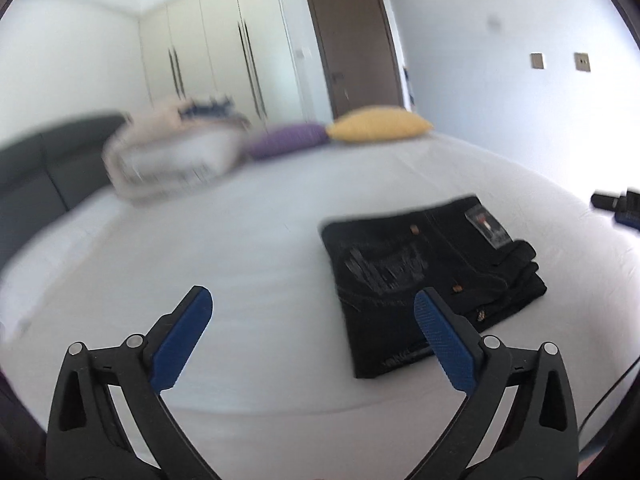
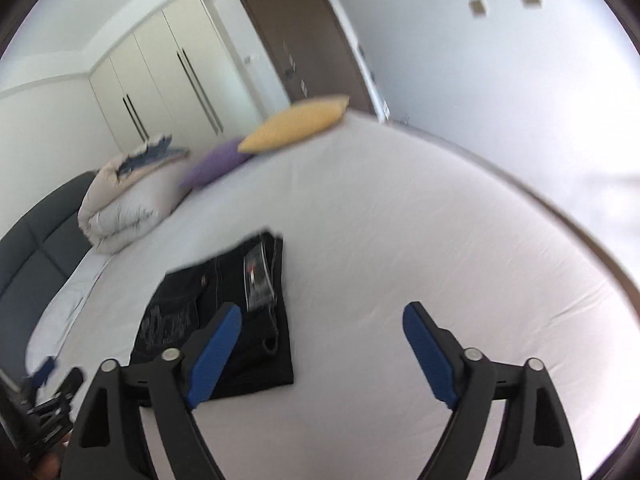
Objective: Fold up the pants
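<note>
A wide bed (image 2: pixel 400 240) with a smooth white sheet is lying under everything. Folded black pants (image 2: pixel 224 312) are resting flat on it. Along its far side, a rolled beige duvet (image 2: pixel 124 208), a purple pillow (image 2: pixel 216 164) and a yellow pillow (image 2: pixel 296 122) are sitting in a row.

Wide bare sheet of the bed (image 2: pixel 400 216) is lying open from 12 to 3 o'clock of the right gripper (image 2: pixel 322 320), its fingers parted. Folded black pants (image 2: pixel 224 300) are blocking at 10 o'clock. Beyond, the rolled duvet (image 2: pixel 120 208), purple pillow (image 2: pixel 216 164) and yellow pillow (image 2: pixel 296 122) are lining the far edge.
</note>
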`<state>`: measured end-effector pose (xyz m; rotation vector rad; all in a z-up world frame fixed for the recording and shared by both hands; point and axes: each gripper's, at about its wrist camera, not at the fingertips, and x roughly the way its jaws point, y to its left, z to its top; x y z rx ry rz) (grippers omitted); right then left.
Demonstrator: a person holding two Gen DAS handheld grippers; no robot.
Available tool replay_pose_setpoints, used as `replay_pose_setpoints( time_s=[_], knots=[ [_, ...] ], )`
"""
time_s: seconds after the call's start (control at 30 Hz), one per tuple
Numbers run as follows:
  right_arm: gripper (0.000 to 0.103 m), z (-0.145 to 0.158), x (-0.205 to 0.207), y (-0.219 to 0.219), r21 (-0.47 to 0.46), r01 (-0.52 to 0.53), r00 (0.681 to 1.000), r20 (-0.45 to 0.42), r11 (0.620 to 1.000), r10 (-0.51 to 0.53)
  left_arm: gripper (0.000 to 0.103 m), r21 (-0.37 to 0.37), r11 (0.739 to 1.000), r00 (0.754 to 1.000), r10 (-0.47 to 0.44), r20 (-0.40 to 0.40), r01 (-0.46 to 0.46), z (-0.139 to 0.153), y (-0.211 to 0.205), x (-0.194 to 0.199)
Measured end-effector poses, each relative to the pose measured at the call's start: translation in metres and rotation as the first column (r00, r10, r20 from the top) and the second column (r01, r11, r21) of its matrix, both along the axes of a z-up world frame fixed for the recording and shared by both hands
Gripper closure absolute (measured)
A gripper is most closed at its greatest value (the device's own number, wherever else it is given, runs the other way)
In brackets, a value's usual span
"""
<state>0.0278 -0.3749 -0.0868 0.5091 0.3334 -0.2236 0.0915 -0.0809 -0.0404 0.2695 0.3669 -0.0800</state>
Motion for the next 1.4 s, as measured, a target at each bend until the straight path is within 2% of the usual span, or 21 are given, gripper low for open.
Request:
replay_pose_setpoints(
  time_s=[0.03, 0.1, 0.27, 0.37, 0.47, 0.57, 0.6, 0.67, 0.73, 0.87, 0.93, 1.03, 1.13, 1.4],
  knots=[
    [0.003, 0.013, -0.011, 0.002, -0.033, 0.033, 0.999, 0.039, 0.999, -0.032, 0.000, 0.031, 0.999, 0.998, 0.022, 0.056, -0.023, 0.012, -0.003, -0.013],
    [0.000, 0.041, -0.039, 0.006, -0.094, 0.114, 0.983, 0.153, 0.989, -0.098, 0.000, 0.035, 0.997, 0.990, 0.057, 0.131, -0.063, 0.034, -0.001, -0.032],
    [0.000, 0.102, -0.096, 0.019, -0.201, 0.265, 0.918, 0.351, 0.943, -0.183, 0.000, -0.056, 0.993, 0.962, 0.110, 0.250, -0.099, 0.084, 0.008, -0.080],
    [0.000, 0.130, -0.128, 0.028, -0.237, 0.328, 0.871, 0.450, 0.914, -0.196, 0.000, -0.087, 0.992, 0.960, 0.111, 0.256, -0.092, 0.104, 0.012, -0.094],
    [0.000, 0.156, -0.152, 0.038, -0.256, 0.377, 0.834, 0.512, 0.890, -0.205, 0.000, -0.118, 0.986, 0.956, 0.141, 0.259, -0.114, 0.120, 0.020, -0.107],
    [0.000, 0.174, -0.164, 0.046, -0.264, 0.400, 0.814, 0.543, 0.878, -0.207, 0.000, -0.154, 0.980, 0.966, 0.154, 0.206, -0.124, 0.129, 0.027, -0.109],
    [0.000, 0.177, -0.165, 0.049, -0.268, 0.385, 0.820, 0.537, 0.883, -0.195, 0.000, -0.167, 0.978, 0.971, 0.154, 0.183, -0.124, 0.129, 0.029, -0.110],
    [0.000, 0.178, -0.155, 0.051, -0.290, 0.311, 0.857, 0.498, 0.905, -0.135, 0.000, -0.185, 0.975, 0.981, 0.149, 0.125, -0.125, 0.125, 0.035, -0.105],
    [0.000, 0.170, -0.143, 0.053, -0.311, 0.280, 0.891, 0.437, 0.908, -0.125, 0.000, -0.186, 0.974, 0.988, 0.145, 0.053, -0.133, 0.115, 0.035, -0.100],
    [0.000, 0.139, -0.108, 0.047, -0.303, 0.192, 0.965, 0.232, 0.933, -0.123, 0.000, -0.167, 0.977, 0.991, 0.127, -0.049, -0.133, 0.087, 0.025, -0.090],
    [0.000, 0.124, -0.090, 0.042, -0.262, 0.152, 0.984, 0.133, 0.953, -0.121, 0.000, -0.166, 0.978, 0.988, 0.107, -0.110, -0.124, 0.070, 0.019, -0.082],
    [0.000, 0.097, -0.065, 0.037, -0.213, 0.102, 0.995, 0.008, 0.972, -0.103, 0.000, -0.179, 0.975, 0.978, 0.096, -0.186, -0.129, 0.048, 0.014, -0.071],
    [0.000, 0.079, -0.053, 0.049, -0.237, 0.073, 0.992, -0.080, 0.969, -0.095, 0.000, -0.168, 0.977, 0.969, 0.092, -0.228, -0.132, 0.033, 0.012, -0.067],
    [0.000, 0.072, -0.051, 0.088, -0.302, -0.016, 0.983, -0.178, 0.953, -0.040, 0.000, -0.171, 0.972, 0.948, 0.102, -0.302, -0.160, 0.008, 0.019, -0.044]
  ],
)
